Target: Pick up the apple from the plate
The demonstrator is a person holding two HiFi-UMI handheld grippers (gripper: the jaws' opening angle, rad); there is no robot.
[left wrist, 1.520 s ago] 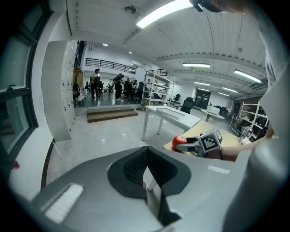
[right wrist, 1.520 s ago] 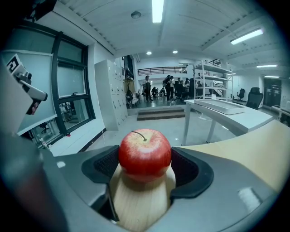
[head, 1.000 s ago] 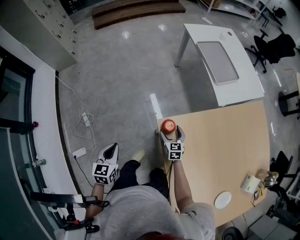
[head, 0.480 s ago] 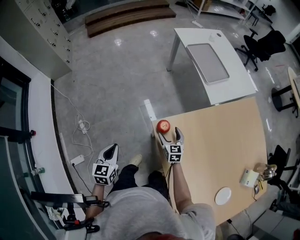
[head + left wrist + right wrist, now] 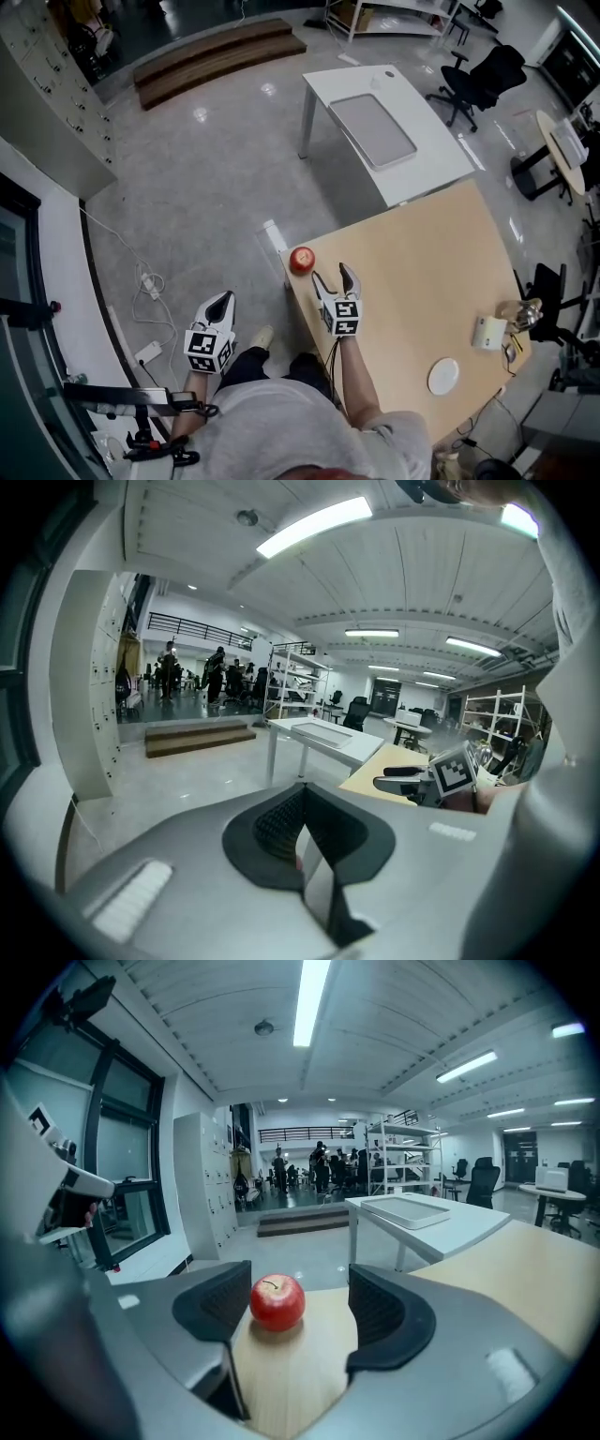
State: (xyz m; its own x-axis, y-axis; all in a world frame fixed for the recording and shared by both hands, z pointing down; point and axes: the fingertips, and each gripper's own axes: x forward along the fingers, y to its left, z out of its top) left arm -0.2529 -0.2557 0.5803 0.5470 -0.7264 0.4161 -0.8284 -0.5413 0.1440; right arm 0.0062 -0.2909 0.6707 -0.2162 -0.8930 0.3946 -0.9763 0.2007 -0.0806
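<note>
A red apple [image 5: 302,260] rests on the near left corner of the wooden table [image 5: 422,272], not on a plate. My right gripper [image 5: 334,277] hovers just behind and to the right of it, open, with nothing between the jaws; they have just been closing a little. In the right gripper view the apple [image 5: 277,1302] sits ahead of the right gripper [image 5: 302,1312], close to the left pad [image 5: 217,1307]. My left gripper [image 5: 219,302] hangs shut over the floor left of the table; in its own view the left gripper [image 5: 302,803] holds nothing. A small white plate [image 5: 443,376] lies bare near the table's front right.
A white desk carrying a grey tray [image 5: 373,129] stands beyond the wooden table, with a black office chair [image 5: 478,75] behind it. A small white box [image 5: 487,333] sits at the table's right edge. Cables and a power strip [image 5: 145,281] lie on the floor at left.
The right gripper has drawn back from the apple and risen; the apple, earlier at its fingertips, now sits apart on the table corner. The left gripper lifted slightly.
</note>
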